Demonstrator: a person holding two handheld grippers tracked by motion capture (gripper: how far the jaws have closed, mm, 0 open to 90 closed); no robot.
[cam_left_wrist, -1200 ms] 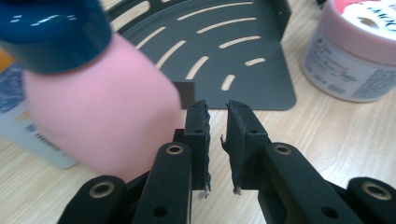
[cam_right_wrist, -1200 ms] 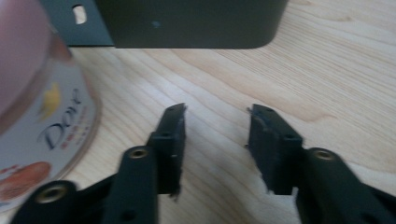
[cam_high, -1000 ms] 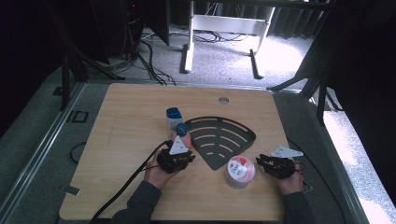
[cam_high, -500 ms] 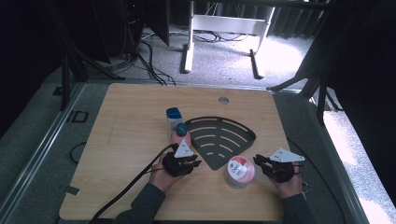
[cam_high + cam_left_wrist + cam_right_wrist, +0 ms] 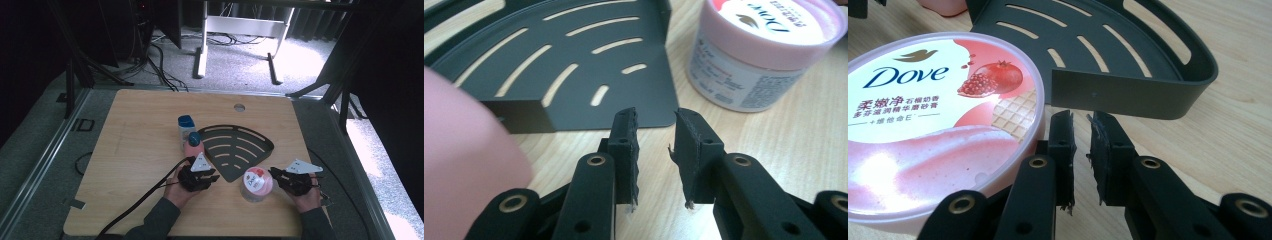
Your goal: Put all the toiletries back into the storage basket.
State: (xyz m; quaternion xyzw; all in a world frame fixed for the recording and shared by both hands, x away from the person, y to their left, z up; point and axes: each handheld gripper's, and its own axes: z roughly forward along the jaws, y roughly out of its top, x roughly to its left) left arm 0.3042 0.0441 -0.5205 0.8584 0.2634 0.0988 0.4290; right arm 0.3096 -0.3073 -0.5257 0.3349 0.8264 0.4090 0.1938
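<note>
High view shows both grippers low on the desk (image 5: pixel 140 130), one on each side of a dark slotted corner rack (image 5: pixel 235 147). Left gripper (image 5: pixel 212 176) sits just off the rack's near corner, and its jaws point toward the jar (image 5: pixel 256 184) that stands between the two hands. Left gripper view (image 5: pixel 655 150) shows its pads parted by a modest gap with bare wood between them; they have just been opening, and they press on nothing. Ahead of those jaws lies the rack's flat floor (image 5: pixel 574 65), and further ahead to their right stands the jar (image 5: pixel 764 55), white-walled with a pink lid. A blurred pink bottle (image 5: pixel 464 165) stands close on their left. In the high view that bottle (image 5: pixel 194 147) stands just beyond the left gripper, touching or nearly touching the rack's left edge, with a blue-capped container (image 5: pixel 186 127) behind it. Right gripper (image 5: pixel 274 175) rests just to the right of the jar. Right gripper view (image 5: pixel 1080 150) shows its pads drawn nearly together, clenched on nothing, with only a thin slit between them. The jar's lid (image 5: pixel 938 110) lies immediately to the left of those jaws, beside them and not between them, and the rack's wall (image 5: pixel 1128 95) stands just ahead of the tips.
</note>
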